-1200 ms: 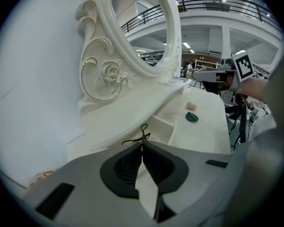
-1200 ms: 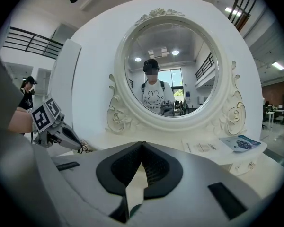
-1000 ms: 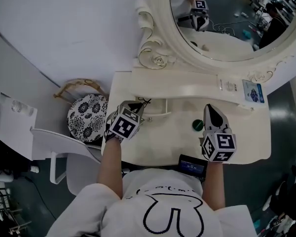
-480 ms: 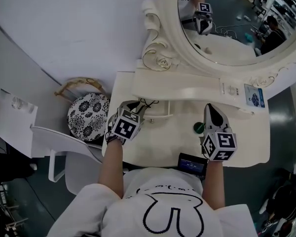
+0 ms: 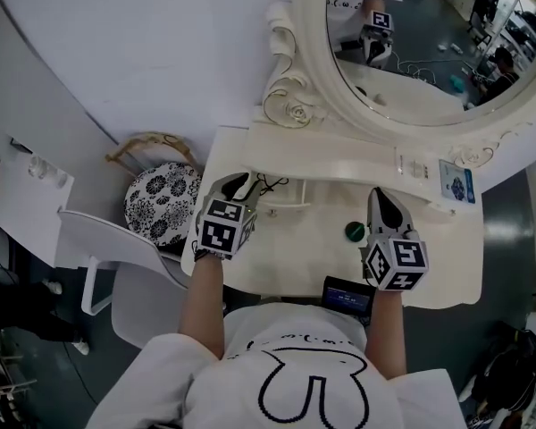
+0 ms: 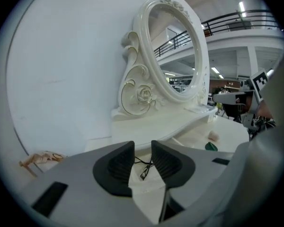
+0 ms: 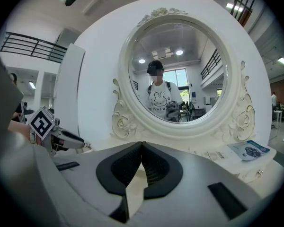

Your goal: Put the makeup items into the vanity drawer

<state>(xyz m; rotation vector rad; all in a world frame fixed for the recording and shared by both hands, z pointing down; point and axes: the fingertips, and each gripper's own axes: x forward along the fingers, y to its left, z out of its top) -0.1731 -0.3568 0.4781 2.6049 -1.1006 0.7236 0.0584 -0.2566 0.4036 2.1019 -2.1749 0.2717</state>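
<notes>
Both grippers are over the cream counter, in front of the oval mirror.

Left gripper: at the counter's left back part. Its fingers stand apart and are opening. Nothing is pressed between the pads. Through the gap, a thin black wiry thing lies on the counter just beyond the tips. From the head view it sits just right of the tips.

Right gripper: at the counter's right part, pointing toward the mirror. Its fingers are together at the tips, with nothing between them.

Makeup items: a small round green item lies on the counter just left of the right gripper, well apart from the left one. In the left gripper view it shows to the right, with a small pale item just behind it.

I cannot pick out the drawer from these angles.

Other: a black device is at the counter's near edge. A leaflet lies on the raised shelf at right. A patterned stool stands left of the counter.
</notes>
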